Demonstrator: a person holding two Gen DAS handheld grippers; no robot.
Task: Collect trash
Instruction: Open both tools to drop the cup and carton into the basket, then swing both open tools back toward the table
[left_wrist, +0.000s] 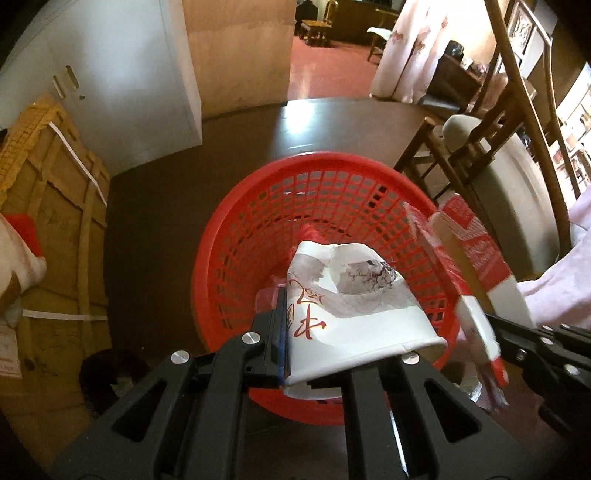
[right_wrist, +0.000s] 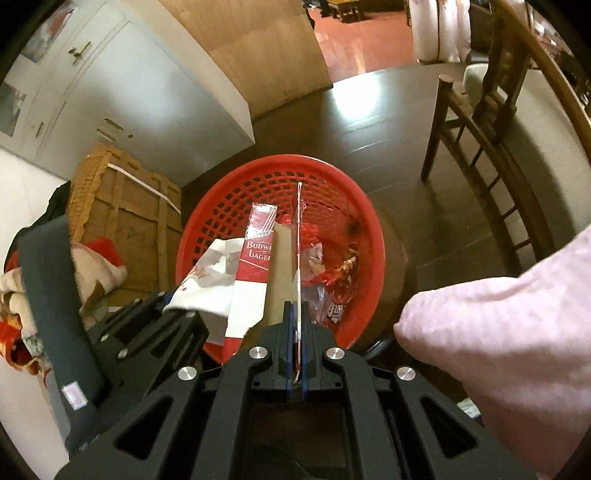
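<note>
A red plastic mesh basket (left_wrist: 266, 206) stands on the dark floor and also shows in the right wrist view (right_wrist: 369, 229). My left gripper (left_wrist: 343, 332) is shut on a crumpled white paper cup (left_wrist: 354, 295) with red writing and holds it over the basket. My right gripper (right_wrist: 295, 317) is shut on the edge of a flattened red and white Budweiser carton (right_wrist: 258, 258), also over the basket. The carton shows at the right of the left wrist view (left_wrist: 472, 258). Wrappers (right_wrist: 332, 280) lie inside the basket.
A strapped cardboard crate (left_wrist: 55, 221) stands to the left. A grey cabinet (left_wrist: 122, 85) is behind it. A wooden chair (left_wrist: 480, 147) stands to the right. A pink sleeve (right_wrist: 498, 350) is at the right of the right wrist view.
</note>
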